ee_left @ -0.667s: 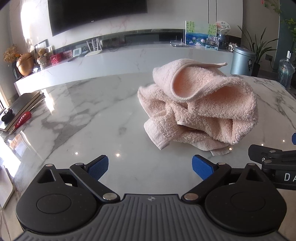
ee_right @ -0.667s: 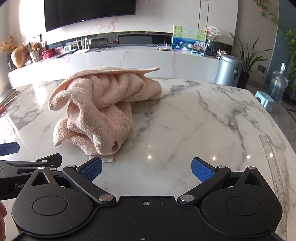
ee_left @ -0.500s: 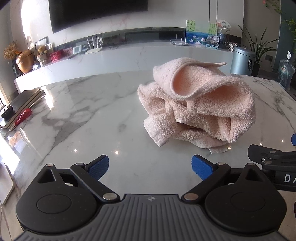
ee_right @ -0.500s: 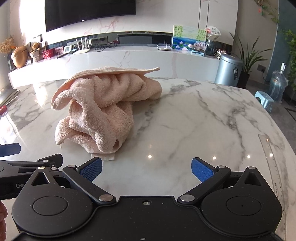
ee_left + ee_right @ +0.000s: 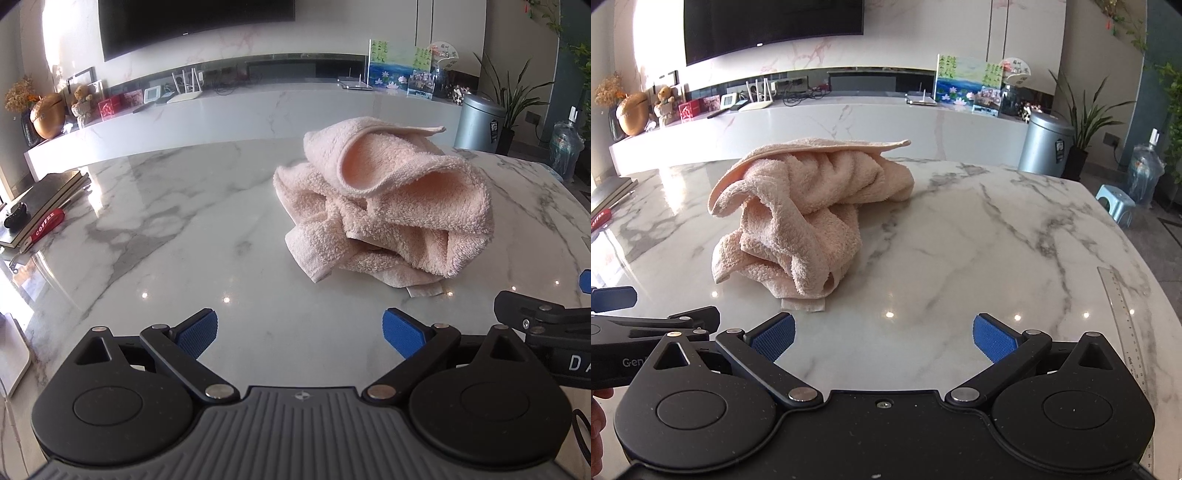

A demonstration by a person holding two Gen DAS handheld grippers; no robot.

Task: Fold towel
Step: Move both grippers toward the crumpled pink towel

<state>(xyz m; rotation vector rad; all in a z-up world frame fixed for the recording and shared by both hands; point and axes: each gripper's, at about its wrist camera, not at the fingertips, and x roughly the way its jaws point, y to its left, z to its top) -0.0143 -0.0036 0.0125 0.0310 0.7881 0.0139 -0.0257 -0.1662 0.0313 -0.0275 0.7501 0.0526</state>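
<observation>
A pink terry towel [image 5: 388,206] lies crumpled in a heap on the white marble table [image 5: 177,229], its label tab poking out at the near edge. My left gripper [image 5: 299,332] stands open, low over the table, with the heap ahead and to its right; nothing is between its blue pads. In the right wrist view the same towel [image 5: 805,214] sits ahead and to the left of my right gripper [image 5: 884,332], which is also open and empty. Each gripper shows at the other view's edge, side by side.
Books with a red pen [image 5: 44,206] lie at the table's left edge. A clear ruler [image 5: 1123,317] rests near the right edge. Beyond the table stand a long white console, a grey bin [image 5: 1047,147], plants, a water bottle and a small blue stool [image 5: 1115,203].
Both grippers have crept slightly forward toward the towel, which looks a little nearer in both views. Both stay open and the towel has not moved.
</observation>
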